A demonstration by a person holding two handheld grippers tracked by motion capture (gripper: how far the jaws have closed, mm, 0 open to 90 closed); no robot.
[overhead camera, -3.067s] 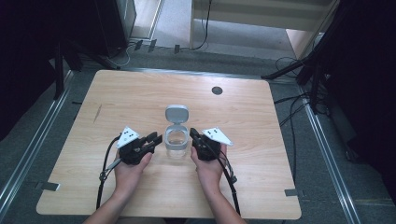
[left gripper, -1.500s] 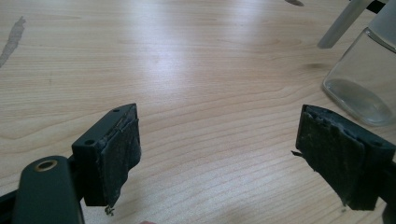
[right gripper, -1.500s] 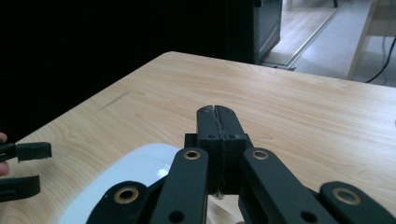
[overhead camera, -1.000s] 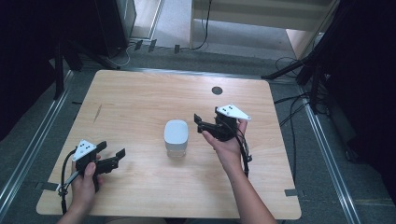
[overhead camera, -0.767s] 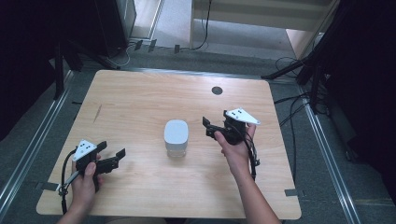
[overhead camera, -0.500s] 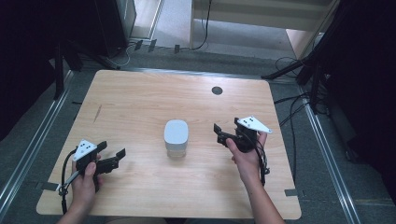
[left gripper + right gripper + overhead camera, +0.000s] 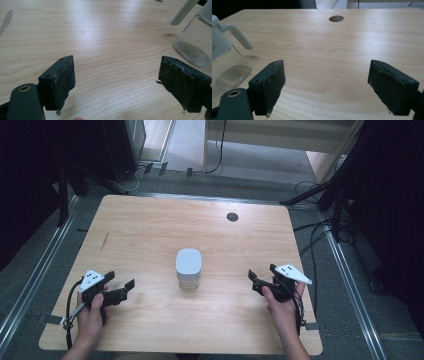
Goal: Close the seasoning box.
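Observation:
A clear jar with a shut white lid (image 7: 189, 267) stands upright at the middle of the wooden table (image 7: 150, 235). My left gripper (image 7: 119, 291) is open near the front left, well apart from the jar, nothing between its pads (image 7: 64, 82). The jar's clear base (image 7: 193, 41) appears at the upper right of the left gripper view. My right gripper (image 7: 256, 281) is open at the front right, also apart from the jar and holding nothing. In the right gripper view the jar (image 7: 224, 65) stands at the left edge, its white clasp (image 7: 238, 37) sticking out.
A round cable hole (image 7: 232, 217) lies in the table's far right part. A dark streak (image 7: 104, 241) marks the wood at the left. Cables and stands crowd the floor to the right of the table (image 7: 320, 235).
The jar's lid, open 3.1 s ago with both grippers beside the jar, is shut now. Over the last second my right gripper drew back to the front right; the left stayed put.

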